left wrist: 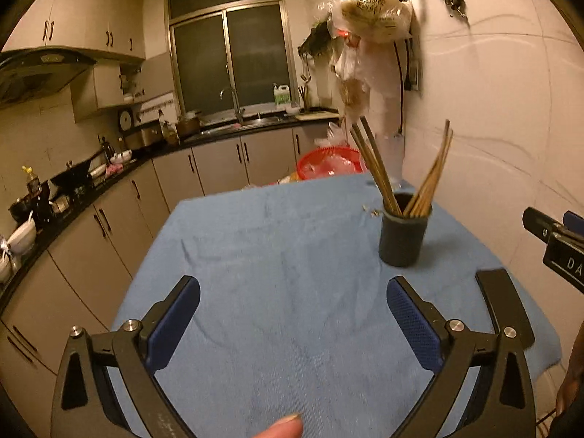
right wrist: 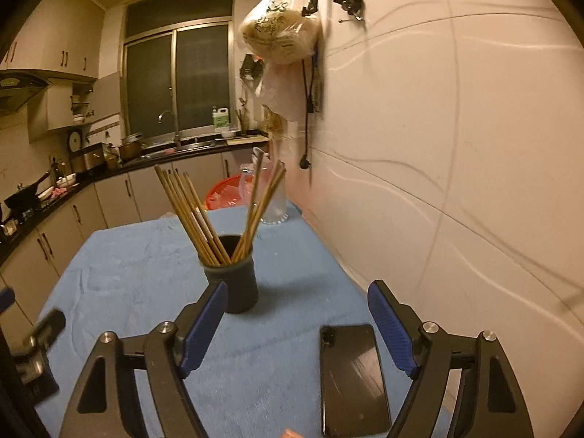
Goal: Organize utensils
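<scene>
So, we see the chopsticks (right wrist: 204,215) standing in a dark round cup (right wrist: 233,284), split in two bunches: one leaning left, the other (left wrist: 432,179) leaning right toward the wall. The cup (left wrist: 401,237) sits upright on the blue cloth (left wrist: 277,255) covering the table, toward the far right part of the surface, near the wall-side edge but not at it.

W/ the right gripper (right wrist: 297,328), we hover above the near part of the cloth (right wrist: 120,277), jaws wide apart, nothing between them. The cup is just ahead of its left finger; touching or not, we can't tell. A black phone (right wrist: 352,379) lies flat, screen up, at the near edge, just inside the right finger.

W/ the left gripper (left wrist: 292,325), we're over the near middle of the surface, jaws spread too, holding nothing, cup well ahead and to the right. A fingertip (left wrist: 284,427) shows at the bottom edge of that view.

At the far right corner of the table: a clear glass jug (right wrist: 272,197). Beyond the far edge, a red basket (left wrist: 330,164).
</scene>
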`<state>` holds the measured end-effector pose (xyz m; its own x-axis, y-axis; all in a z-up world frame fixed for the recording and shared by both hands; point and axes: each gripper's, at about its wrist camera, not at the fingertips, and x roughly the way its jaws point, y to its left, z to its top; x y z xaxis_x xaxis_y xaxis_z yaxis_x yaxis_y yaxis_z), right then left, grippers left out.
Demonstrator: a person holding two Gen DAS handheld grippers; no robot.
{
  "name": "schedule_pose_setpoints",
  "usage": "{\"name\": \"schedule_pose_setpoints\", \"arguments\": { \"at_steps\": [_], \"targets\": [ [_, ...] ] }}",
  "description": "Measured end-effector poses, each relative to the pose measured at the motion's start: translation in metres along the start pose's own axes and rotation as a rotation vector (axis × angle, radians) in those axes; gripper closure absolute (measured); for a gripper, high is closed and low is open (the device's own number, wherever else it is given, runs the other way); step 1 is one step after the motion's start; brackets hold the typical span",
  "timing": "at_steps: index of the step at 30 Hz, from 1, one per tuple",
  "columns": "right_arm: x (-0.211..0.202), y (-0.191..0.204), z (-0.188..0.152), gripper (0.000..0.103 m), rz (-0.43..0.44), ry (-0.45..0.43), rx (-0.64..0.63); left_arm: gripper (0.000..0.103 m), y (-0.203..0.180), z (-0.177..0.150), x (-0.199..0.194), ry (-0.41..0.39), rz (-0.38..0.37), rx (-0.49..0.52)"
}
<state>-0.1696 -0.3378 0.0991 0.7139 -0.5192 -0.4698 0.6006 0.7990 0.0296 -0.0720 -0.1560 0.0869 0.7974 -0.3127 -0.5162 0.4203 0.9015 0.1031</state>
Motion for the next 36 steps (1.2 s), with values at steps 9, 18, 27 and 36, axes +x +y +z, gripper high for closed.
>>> {"name": "schedule_pose_setpoints", "arguments": {
  "at_steps": [9,18,27,36],
  "targets": [
    [-0.008,0.005,-0.02,0.021,-0.012,0.022,-0.035,0.001,0.004,-0.012,-0.003,0.01,0.096,-0.045],
    [-0.003,0.005,-0.02,0.021,-0.013,0.029,-0.04,0.001,-0.01,-0.027,0.007,0.062,0.122,0.038],
    [0.001,0.01,-0.018,0.021,-0.016,0.043,-0.048,0.001,-0.008,-0.029,0.006,0.055,0.121,0.046],
    [0.008,0.017,-0.021,0.021,-0.02,0.066,-0.063,0.001,0.0,-0.031,0.013,0.077,0.085,0.025]
  ]
}}
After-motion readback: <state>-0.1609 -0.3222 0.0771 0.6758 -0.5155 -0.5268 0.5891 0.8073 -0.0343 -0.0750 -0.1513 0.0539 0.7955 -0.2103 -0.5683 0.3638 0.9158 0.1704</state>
